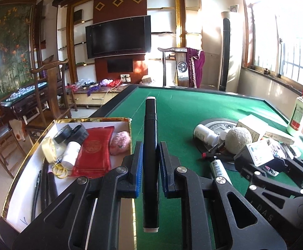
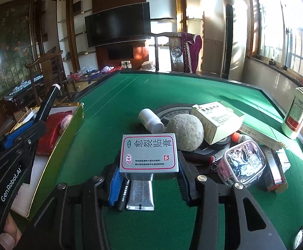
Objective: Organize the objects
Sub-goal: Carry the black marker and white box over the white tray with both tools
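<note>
My left gripper (image 1: 150, 156) is shut on a black marker (image 1: 150, 125) with white ends, held lengthwise just right of the gold-rimmed box (image 1: 93, 120). In the box lie a red pouch (image 1: 94, 150), a pink fluffy toy (image 1: 120, 140), black tape rolls (image 1: 71, 133) and a small white bottle (image 1: 71, 153). My right gripper (image 2: 149, 177) is shut on a grey medicine box (image 2: 148, 153) with a red border, held above the green felt. In the right wrist view the left gripper (image 2: 29, 128) with the marker (image 2: 47, 104) hangs over the gold-rimmed box (image 2: 68, 137).
A pile sits on the green table (image 2: 114, 108): a pale fuzzy ball (image 2: 185, 132), a white bottle (image 2: 150, 119), a pale green carton (image 2: 218, 118), a clear plastic container (image 2: 243, 162) and a silver tube (image 2: 140, 195). A red-capped white bottle (image 2: 297, 112) stands at the right edge.
</note>
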The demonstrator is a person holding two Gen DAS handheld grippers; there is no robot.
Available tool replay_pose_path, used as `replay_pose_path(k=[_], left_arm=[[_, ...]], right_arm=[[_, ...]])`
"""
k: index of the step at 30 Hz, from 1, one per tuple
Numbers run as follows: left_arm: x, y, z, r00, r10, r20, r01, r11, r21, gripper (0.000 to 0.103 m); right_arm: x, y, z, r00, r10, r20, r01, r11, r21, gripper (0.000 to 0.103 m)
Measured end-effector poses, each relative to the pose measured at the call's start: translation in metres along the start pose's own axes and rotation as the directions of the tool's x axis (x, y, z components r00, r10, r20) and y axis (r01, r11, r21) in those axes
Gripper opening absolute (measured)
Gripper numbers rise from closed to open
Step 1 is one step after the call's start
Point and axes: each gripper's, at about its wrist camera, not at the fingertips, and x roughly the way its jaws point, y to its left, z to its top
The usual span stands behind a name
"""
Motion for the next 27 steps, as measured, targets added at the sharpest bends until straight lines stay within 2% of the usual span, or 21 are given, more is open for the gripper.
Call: replay_pose_path(k=[5,9,18,25,27], left_arm=[[-0.011,0.028,-0.005,1.0,0.018,0.0,-0.018,0.999,-0.038,0.014],[-0.014,0.055,-0.014,0.999,0.009,-0.037,-0.013,0.995,-0.095,0.014],[-0.017,0.113,-0.04,0.994,0.033,-0.103,-0.054,0.977,-0.208,0.015],[-0.017,0.133,-0.047,0.993,0.017,-0.113,-0.046,0.965,-0.257,0.017],[-0.019,0.134,-0.049,0.994,0.002,-0.111,-0.031,0.965,-0.259,0.017]], right_arm=[[-0.002,0.03,-0.001,0.999,0.041,0.004,-0.041,0.999,-0.031,0.046],[-0.001,0.053,0.001,0.997,0.078,-0.001,-0.078,0.996,-0.048,0.046],[0.002,0.104,0.011,0.984,0.177,-0.022,-0.178,0.98,-0.09,0.046],[0.019,0.141,0.017,0.963,0.258,-0.083,-0.265,0.959,-0.097,0.046],[0.031,0.149,0.019,0.951,0.282,-0.126,-0.293,0.952,-0.084,0.046]])
